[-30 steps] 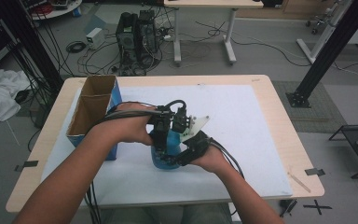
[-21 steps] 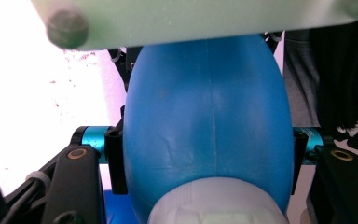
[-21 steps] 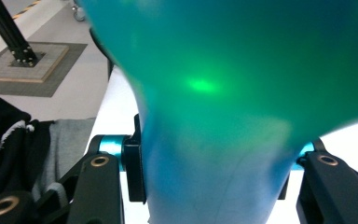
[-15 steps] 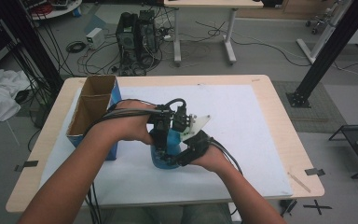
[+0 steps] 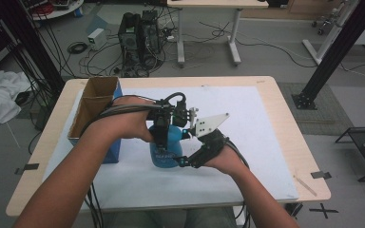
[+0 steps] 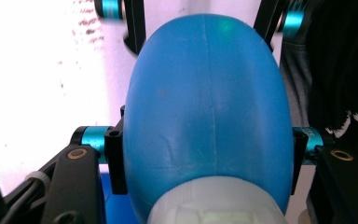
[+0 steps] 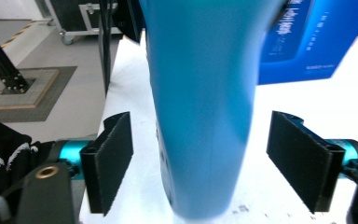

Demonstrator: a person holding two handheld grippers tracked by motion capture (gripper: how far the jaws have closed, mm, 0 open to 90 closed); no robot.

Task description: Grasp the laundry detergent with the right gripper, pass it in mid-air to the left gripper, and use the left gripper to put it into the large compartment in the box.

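A blue plastic bottle (image 5: 167,148) stands on the white mat, mid-table. My left gripper (image 5: 163,137) comes down from above and is shut on its rounded upper body (image 6: 209,107), one pad (image 6: 114,161) pressed to each side. My right gripper (image 5: 184,159) sits low at the bottle's right side. In the right gripper view the bottle (image 7: 205,93) stands between its pads (image 7: 112,161) with a gap on both sides. Its jaws have just been opening and nothing presses on the bottle there.
An open blue cardboard box (image 5: 96,111) stands at the table's left, close behind the left forearm, and shows behind the bottle as the box (image 7: 303,37). The white mat (image 5: 252,128) stretches to the right. Cables trail from both grippers toward the near table edge.
The right gripper's jaws have spread apart off the bottle's lower part. Both hands and the bottle stay where they were.
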